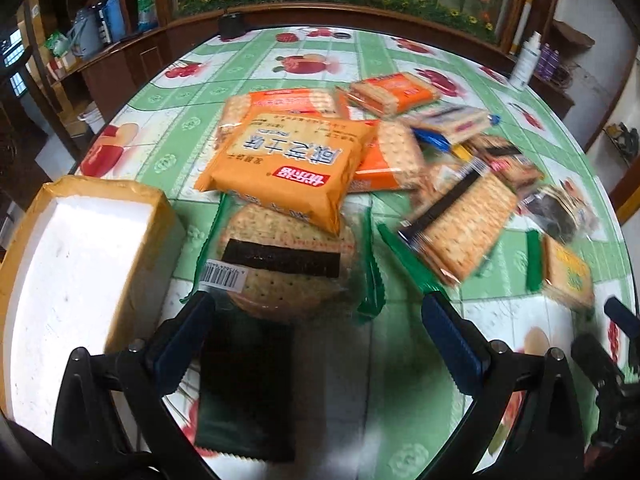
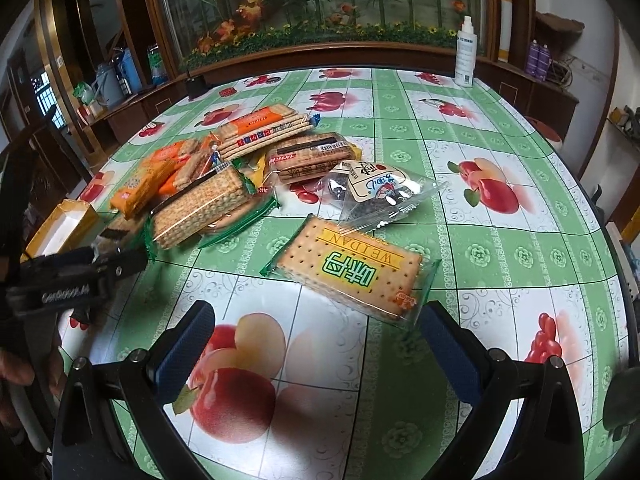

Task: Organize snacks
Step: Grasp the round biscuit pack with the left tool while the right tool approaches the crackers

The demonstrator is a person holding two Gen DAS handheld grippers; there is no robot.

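White foam-lined box (image 1: 76,264), left of frame — nothing inside. Cracker pack (image 2: 352,272) reads "WEIDAN". Left gripper (image 1: 316,316) and right gripper (image 2: 316,320) — both spread, holding nothing.

Tablecloth (image 2: 500,240): green-and-white checks with red/peach fruit prints, small green rosettes. WEIDAN cracker pack (image 2: 352,270) on it: tan biscuits, yellow band, green characters, green sealed ends. Just behind it, clear bag (image 2: 376,192) with dark contents, white label. Orange pack (image 1: 288,168): white characters, red logo. Round cracker pack (image 1: 280,256) under it: tan, black stripe. Box (image 1: 80,264): white inside, yellow-brown rim. Finger pads (image 2: 186,344) blue.
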